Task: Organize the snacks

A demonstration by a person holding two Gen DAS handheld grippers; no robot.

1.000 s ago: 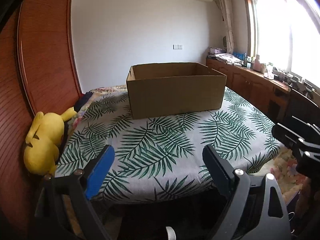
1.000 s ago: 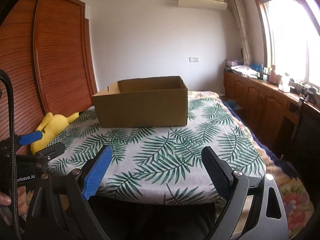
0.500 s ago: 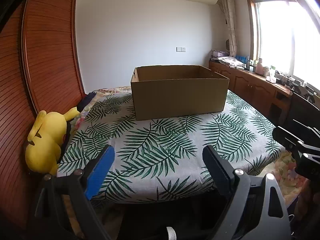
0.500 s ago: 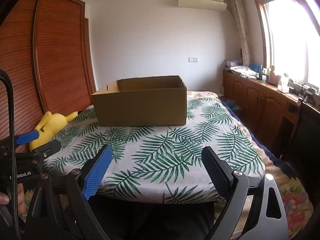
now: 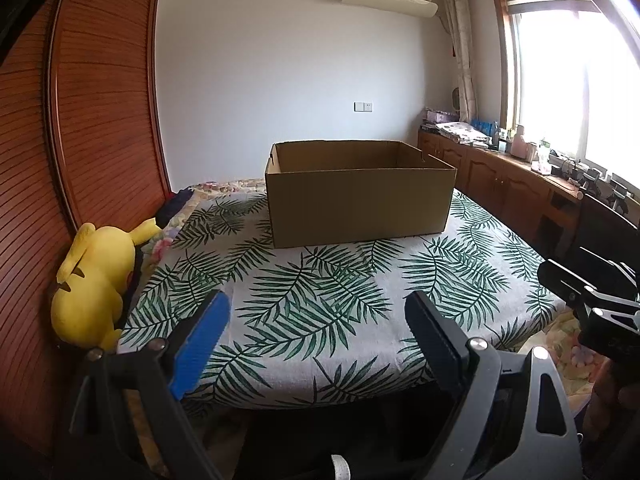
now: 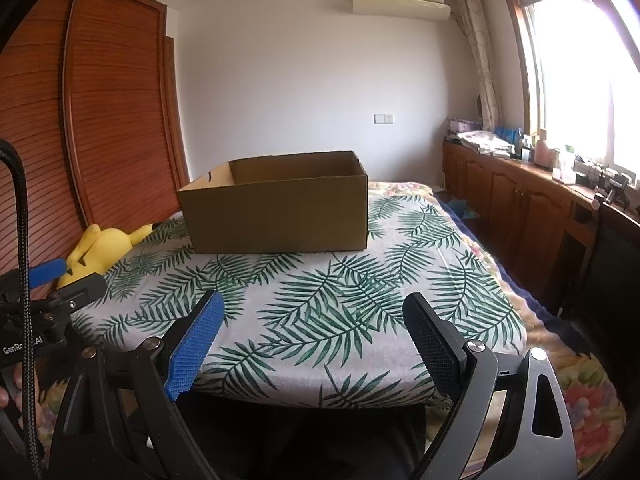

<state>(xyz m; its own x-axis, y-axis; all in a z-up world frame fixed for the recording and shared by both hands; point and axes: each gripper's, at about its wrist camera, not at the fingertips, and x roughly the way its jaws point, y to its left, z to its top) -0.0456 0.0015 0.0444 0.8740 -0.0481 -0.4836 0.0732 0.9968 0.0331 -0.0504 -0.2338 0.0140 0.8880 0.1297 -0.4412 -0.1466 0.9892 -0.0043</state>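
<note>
The cardboard box [image 5: 360, 194] now sits lower ahead of the wide-open, empty left gripper [image 5: 316, 340]; the right gripper [image 6: 312, 340] gapes empty over the leaf-print bed [image 6: 320, 300].

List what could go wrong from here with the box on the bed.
1. No snacks show in either view, and the cardboard box hides its floor, so both open grippers, left and right, have no target yet.
2. The box sits on a soft leaf-print bedspread; pressing on it could tilt or slide it.
</note>
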